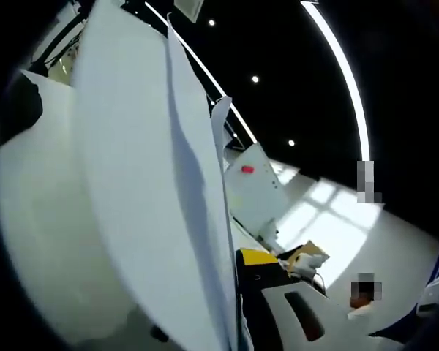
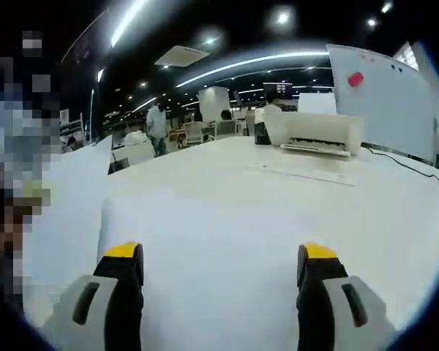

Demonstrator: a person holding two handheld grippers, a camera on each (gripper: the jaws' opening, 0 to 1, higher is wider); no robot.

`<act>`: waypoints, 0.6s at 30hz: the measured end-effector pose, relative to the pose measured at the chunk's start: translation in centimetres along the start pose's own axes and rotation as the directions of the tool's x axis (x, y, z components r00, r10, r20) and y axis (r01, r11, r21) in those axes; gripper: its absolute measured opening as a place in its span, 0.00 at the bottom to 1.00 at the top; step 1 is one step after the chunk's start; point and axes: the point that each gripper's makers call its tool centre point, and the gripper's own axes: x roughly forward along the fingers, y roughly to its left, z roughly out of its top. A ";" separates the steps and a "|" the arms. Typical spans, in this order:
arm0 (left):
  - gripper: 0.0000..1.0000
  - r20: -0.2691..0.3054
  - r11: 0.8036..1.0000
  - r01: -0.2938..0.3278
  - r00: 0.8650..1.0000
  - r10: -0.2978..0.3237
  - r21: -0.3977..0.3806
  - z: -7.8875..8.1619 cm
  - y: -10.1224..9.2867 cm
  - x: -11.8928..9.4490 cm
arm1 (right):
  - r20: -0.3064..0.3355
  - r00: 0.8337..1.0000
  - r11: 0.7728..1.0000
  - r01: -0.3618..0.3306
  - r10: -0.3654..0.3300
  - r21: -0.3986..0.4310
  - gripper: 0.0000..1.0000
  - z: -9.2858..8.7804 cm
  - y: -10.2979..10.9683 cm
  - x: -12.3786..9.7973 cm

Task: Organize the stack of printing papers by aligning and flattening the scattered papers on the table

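Several white paper sheets [image 1: 146, 190] stand on edge close to the lens in the left gripper view, fanned apart at the top. My left gripper [image 1: 233, 274] is shut on their lower edge. Its yellow-tipped right fingertip [image 1: 256, 257] presses against the sheets, and the paper hides the other jaw. In the right gripper view a flat white sheet [image 2: 212, 234] lies on the white table [image 2: 395, 197]. My right gripper [image 2: 219, 256] hovers open over it, with nothing between the jaws. Another sheet [image 2: 66, 212] lies at the left.
A white printer [image 2: 314, 131] stands at the back of the table with a cable running right. Behind it is a whiteboard [image 2: 384, 95] with a red magnet, also visible as the whiteboard [image 1: 252, 186]. People stand far back. A person's sleeve [image 1: 428, 307] shows at the lower right.
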 end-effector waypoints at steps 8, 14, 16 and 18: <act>0.06 -0.002 1.000 0.001 1.000 -0.001 0.000 0.0 -0.1 0.0 | -0.013 1.000 0.997 0.017 -0.018 -0.071 0.82 -0.5 -0.2 0.1; 0.06 -0.002 1.000 0.002 1.000 -0.002 0.000 0.2 0.1 -0.1 | -0.027 0.999 0.995 0.020 -0.022 -0.101 0.82 -0.9 -0.4 0.4; 0.06 -0.001 1.000 0.003 1.000 -0.003 -0.001 0.2 0.1 -0.1 | -0.027 0.999 0.994 0.016 -0.019 -0.105 0.82 -0.9 -0.6 0.4; 0.06 -0.001 1.000 0.003 1.000 -0.003 -0.001 0.1 0.1 -0.1 | -0.023 1.000 0.996 0.008 -0.010 -0.091 0.82 -0.8 -0.5 0.5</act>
